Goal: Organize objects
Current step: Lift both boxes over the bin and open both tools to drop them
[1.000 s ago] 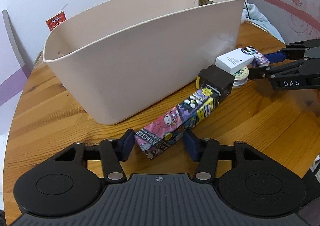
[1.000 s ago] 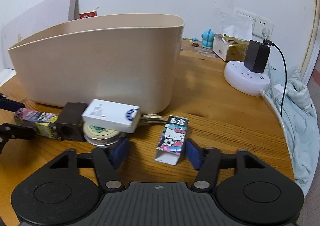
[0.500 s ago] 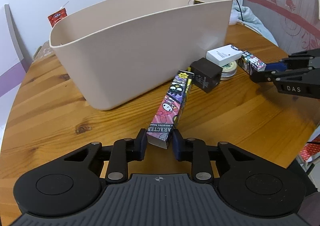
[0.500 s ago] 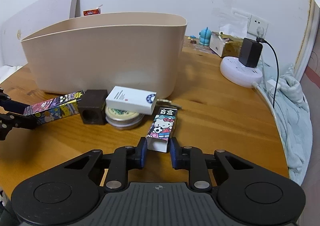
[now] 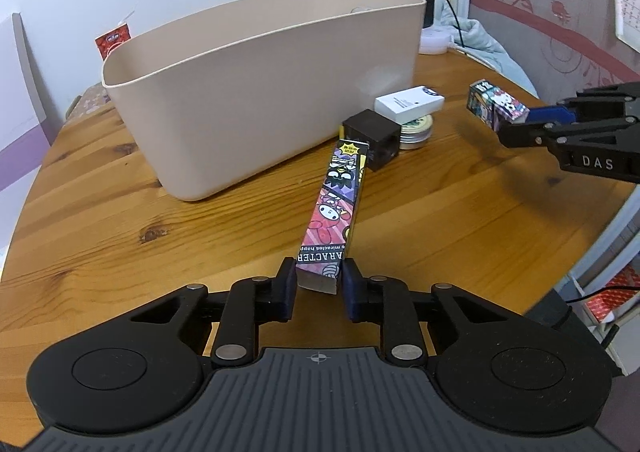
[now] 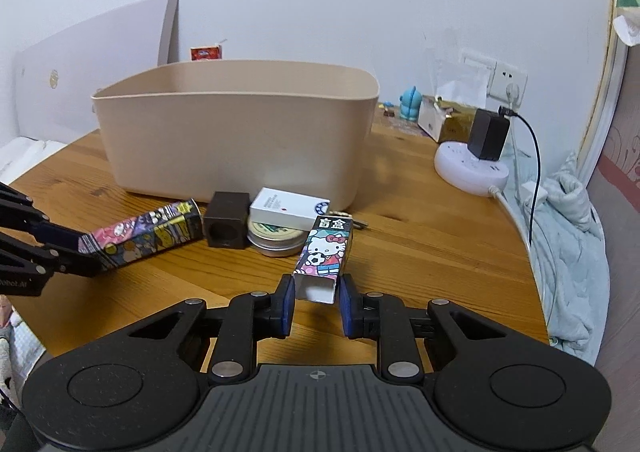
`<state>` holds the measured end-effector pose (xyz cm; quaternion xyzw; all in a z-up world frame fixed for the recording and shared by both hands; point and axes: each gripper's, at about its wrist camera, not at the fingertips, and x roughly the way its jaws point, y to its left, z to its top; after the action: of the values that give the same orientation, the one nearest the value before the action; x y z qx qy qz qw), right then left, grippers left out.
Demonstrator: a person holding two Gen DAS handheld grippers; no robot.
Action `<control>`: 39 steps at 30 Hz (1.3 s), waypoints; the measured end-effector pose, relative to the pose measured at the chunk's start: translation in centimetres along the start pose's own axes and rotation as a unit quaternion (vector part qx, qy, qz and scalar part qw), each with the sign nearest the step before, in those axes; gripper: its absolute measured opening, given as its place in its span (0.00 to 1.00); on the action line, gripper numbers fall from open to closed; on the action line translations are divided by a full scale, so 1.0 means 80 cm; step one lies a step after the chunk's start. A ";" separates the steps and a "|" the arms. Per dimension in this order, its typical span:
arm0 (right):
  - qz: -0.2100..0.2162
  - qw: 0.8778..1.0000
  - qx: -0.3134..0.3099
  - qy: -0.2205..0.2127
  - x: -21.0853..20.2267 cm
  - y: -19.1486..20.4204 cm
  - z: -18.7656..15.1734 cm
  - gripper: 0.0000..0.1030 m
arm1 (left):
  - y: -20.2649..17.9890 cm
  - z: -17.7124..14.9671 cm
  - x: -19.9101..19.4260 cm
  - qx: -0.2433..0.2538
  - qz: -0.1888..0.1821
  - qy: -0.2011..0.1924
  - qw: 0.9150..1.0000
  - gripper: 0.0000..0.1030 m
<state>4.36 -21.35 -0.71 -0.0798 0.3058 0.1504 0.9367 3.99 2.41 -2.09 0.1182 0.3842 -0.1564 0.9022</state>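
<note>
The bin point(image 6: 236, 144) interior is being hidden by its near wall in both views; whether anything lies inside cannot be told. The round tin point(image 6: 274, 242) is being half covered by the white box point(image 6: 288, 208) resting on it, and its lid print is not readable. A key-like bit of metal behind the short carton is being mostly blocked.

Counted on the desk point(image 5: 440, 220): one beige bin, two printed cartons, one dark cube point(image 6: 226, 220), one white box, one tin.

The long cartoon carton point(image 5: 334, 212) is being gripped at its near end by the left gripper point(image 5: 318, 288), fingers point(image 5: 286, 288) pressed to its sides, far end angled toward the cube. The short cat-print carton point(image 6: 326, 254) is being clamped at its open end by the right gripper point(image 6: 316, 302), raised off the desk in front of the tin.
</note>
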 end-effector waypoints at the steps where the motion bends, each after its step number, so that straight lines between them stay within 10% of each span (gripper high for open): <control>1: 0.001 1.000 0.000 -0.003 -0.003 0.001 0.000 0.21 | -0.001 -0.001 -0.004 0.002 0.001 -0.001 1.000 0.23; 24: -0.009 0.993 -0.031 -0.111 -0.060 0.002 0.090 0.21 | 0.031 0.089 -0.129 -0.029 0.065 -0.152 0.986 0.23; 39: 0.005 0.993 -0.066 -0.093 0.031 0.006 0.180 0.21 | 0.101 0.194 -0.007 -0.102 0.098 -0.091 0.986 0.23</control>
<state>13.98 -16.82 9.34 -0.1252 0.2070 0.1816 0.9531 16.81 4.77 9.56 0.0483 0.3008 -0.0374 0.9517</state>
